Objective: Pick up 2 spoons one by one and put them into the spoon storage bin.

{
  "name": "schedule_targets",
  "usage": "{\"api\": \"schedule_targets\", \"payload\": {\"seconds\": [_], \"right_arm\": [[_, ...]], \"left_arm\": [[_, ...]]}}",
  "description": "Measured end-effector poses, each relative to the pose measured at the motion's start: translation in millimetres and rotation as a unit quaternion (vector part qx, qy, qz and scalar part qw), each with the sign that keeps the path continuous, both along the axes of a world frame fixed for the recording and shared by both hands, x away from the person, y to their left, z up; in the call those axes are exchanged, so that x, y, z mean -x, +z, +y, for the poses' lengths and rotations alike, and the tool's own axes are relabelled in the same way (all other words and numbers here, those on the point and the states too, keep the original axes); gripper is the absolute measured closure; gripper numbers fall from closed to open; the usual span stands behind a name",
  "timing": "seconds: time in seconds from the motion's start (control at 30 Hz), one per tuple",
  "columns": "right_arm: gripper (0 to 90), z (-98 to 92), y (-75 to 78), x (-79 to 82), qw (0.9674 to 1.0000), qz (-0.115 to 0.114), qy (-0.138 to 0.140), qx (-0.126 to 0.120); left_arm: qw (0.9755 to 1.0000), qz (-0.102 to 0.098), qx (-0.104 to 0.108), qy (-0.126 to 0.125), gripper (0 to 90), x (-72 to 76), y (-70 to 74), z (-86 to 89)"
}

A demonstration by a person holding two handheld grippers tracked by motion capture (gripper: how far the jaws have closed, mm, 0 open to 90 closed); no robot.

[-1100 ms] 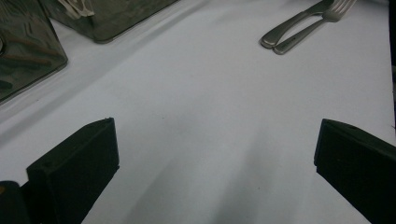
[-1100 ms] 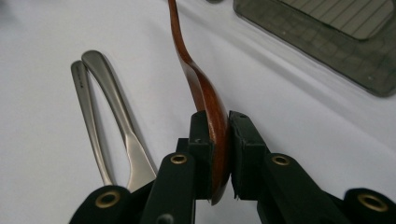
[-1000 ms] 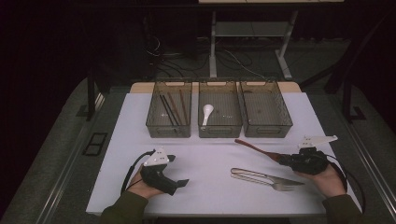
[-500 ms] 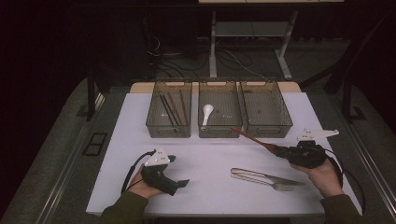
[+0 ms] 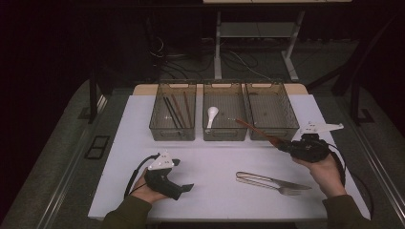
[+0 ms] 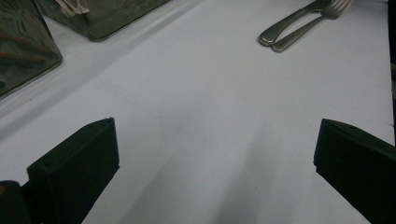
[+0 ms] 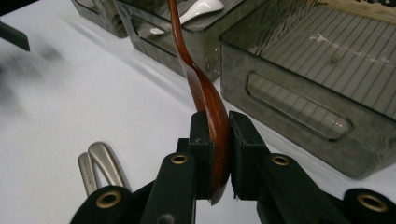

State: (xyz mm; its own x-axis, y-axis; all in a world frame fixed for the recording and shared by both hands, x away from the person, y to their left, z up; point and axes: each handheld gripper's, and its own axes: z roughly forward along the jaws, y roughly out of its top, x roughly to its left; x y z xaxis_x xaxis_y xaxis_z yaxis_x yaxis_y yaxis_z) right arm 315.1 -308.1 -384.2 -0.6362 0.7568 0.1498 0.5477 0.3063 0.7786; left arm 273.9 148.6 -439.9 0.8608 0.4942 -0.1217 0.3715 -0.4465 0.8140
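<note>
My right gripper is shut on the bowl end of a reddish-brown wooden spoon. It holds the spoon off the table, and the handle points up and left toward the front rim of the middle bin. A white spoon lies in that bin. Dark and brown chopsticks lie in the left bin. The right bin has nothing in it. My left gripper rests low at the front left, jaws wide open over bare table.
A metal fork and a second steel utensil lie side by side on the white table, front right of centre. The three bins stand in a row along the far edge. Dark floor and a desk frame lie beyond.
My right gripper has lifted the wooden spoon off the table and carried it up toward the bins. The left gripper has stayed where it was.
</note>
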Motion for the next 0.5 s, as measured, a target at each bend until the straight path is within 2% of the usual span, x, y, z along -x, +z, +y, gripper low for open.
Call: {"api": "schedule_targets", "payload": {"seconds": [0.3, 0.5], "right_arm": [[80.6, 13.4, 3.5, -12.2, 0.9999, 0.0, -0.013, -0.006], [80.6, 30.0, 7.0, -22.7, 0.9998, -0.004, -0.02, -0.001]], "left_arm": [[1.0, 0.002, 0.002, -0.001, 0.0, 0.0, 0.1, -0.2], [1.0, 0.003, 0.007, 0.0, 0.0, -0.9, -0.1, 0.2]]}}
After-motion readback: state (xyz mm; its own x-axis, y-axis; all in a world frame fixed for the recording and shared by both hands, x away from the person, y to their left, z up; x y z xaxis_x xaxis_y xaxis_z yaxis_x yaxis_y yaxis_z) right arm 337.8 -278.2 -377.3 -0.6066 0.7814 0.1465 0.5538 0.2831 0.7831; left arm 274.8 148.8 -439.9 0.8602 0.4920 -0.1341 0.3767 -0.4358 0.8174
